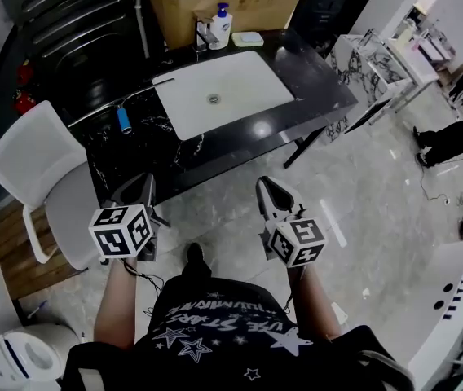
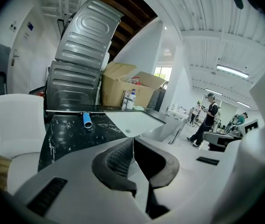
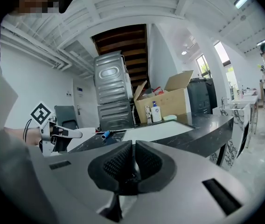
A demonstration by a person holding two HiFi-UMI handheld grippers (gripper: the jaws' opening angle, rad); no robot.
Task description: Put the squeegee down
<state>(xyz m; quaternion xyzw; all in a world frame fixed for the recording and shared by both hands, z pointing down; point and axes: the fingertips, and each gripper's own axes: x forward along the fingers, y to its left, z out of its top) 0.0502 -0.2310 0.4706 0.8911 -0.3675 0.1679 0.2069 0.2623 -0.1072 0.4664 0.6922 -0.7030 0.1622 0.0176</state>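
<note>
The squeegee (image 1: 124, 117) lies flat on the black counter (image 1: 313, 72), near its left end beside the white sink (image 1: 248, 84). The left gripper (image 1: 145, 184) and right gripper (image 1: 267, 187) are both closed on nothing, short of the counter's front edge. The put-down looks complete.

The head view looks steeply down from above the person, taking in the floor and the whole black counter (image 1: 313, 80). Both gripper views sit low, off its near edge, facing across it to the cardboard box (image 2: 116, 90) at the far edge. All three views share the sink (image 1: 240, 88) and the squeegee (image 1: 123, 118).
</note>
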